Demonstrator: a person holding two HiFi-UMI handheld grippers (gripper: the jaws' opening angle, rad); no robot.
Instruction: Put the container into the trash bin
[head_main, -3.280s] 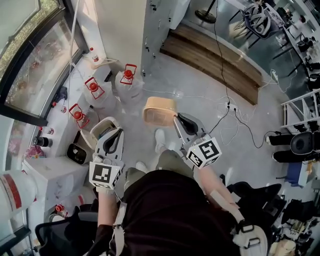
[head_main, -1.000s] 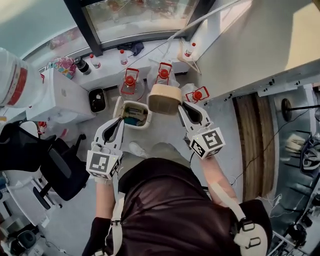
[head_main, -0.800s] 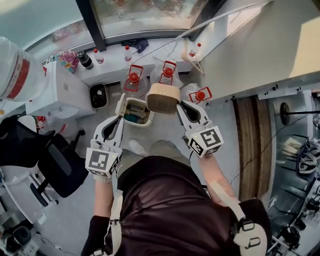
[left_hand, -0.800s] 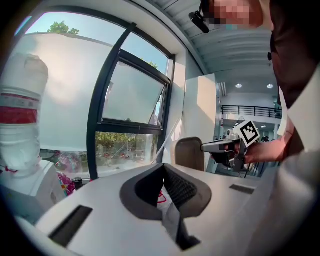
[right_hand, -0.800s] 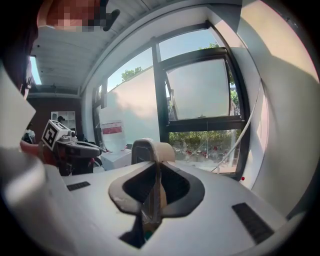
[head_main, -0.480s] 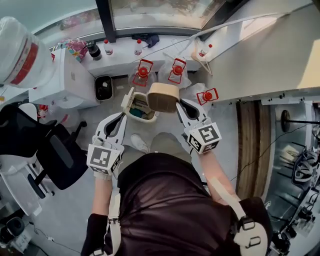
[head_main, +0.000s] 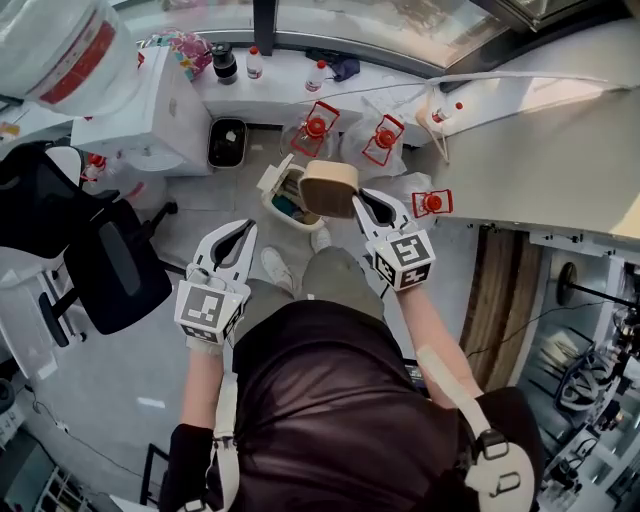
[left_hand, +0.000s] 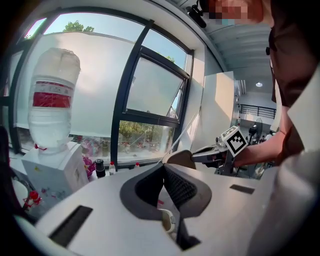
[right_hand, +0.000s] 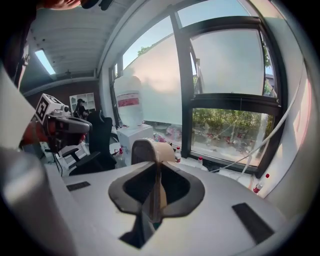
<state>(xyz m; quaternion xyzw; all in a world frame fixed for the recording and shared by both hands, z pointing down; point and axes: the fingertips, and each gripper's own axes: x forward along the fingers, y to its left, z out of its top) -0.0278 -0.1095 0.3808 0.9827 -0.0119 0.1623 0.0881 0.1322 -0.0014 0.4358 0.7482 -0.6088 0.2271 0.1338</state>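
A tan, rounded container (head_main: 329, 187) hangs in the air, with my right gripper (head_main: 357, 198) shut on its rim. In the head view it overlaps the right edge of a small cream trash bin (head_main: 280, 195) that stands on the floor with its lid up and rubbish inside. The right gripper view shows the container's wall (right_hand: 149, 150) pinched between the jaws of my right gripper (right_hand: 158, 167). My left gripper (head_main: 243, 232) is held lower left of the bin, shut and empty; its own view shows the jaws of that gripper (left_hand: 163, 167) meeting, with the container (left_hand: 180, 159) beyond.
A water dispenser with a big bottle (head_main: 62, 45) stands at the left, with a black bin (head_main: 227, 143) beside it. Water jugs with red handles (head_main: 313, 130) (head_main: 385, 138) sit behind the trash bin. A black office chair (head_main: 95, 262) is at the left. A white wall (head_main: 540, 150) runs along the right.
The person has walked from the open floor to the window side. The held container has come from away from the trash bin to over its right edge. Both grippers keep their states.
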